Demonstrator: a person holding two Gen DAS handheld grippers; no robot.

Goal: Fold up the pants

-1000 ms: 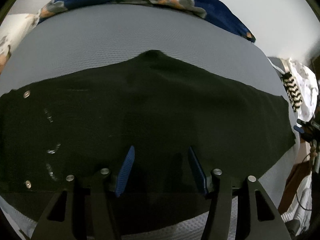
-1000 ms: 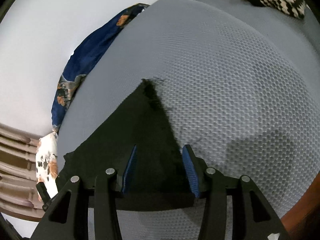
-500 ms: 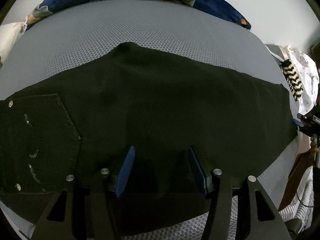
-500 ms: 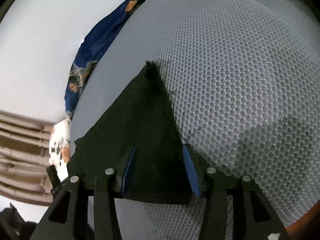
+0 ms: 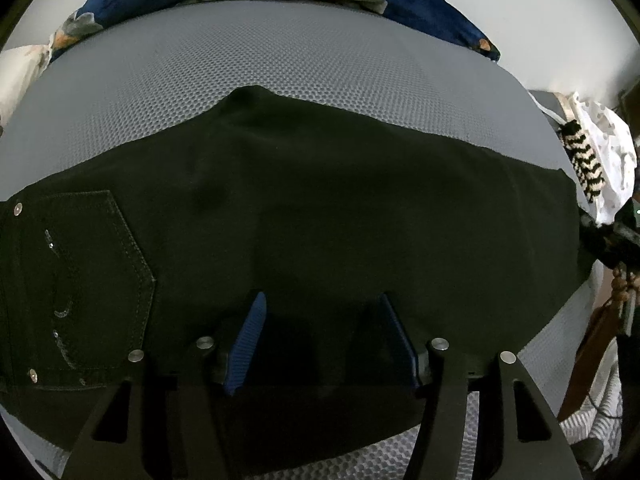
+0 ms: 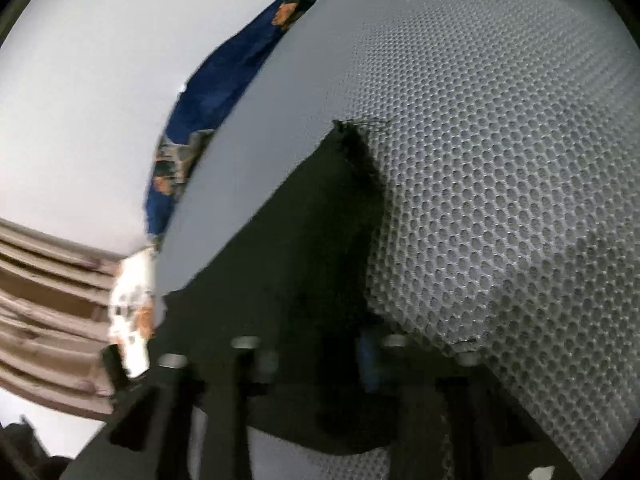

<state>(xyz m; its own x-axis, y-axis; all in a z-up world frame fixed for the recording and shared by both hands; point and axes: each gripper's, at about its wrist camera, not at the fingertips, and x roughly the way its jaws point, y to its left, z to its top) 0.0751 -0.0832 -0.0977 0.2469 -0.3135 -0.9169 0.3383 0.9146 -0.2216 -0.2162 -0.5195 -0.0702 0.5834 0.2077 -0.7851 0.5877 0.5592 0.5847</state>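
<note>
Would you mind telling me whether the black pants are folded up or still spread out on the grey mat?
Spread out: the black pants lie flat and long across the grey mat, back pocket showing.

Left gripper [image 5: 322, 332] opening; right gripper [image 6: 320, 356] closing.

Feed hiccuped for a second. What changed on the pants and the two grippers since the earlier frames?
The right gripper dropped closer to the frayed leg end of the black pants, and its jaws are closing with that cloth between them. The left gripper stayed open over the pants; its view shifted enough to bring the back pocket into sight. The pants lie flat on the grey mesh surface.
</note>
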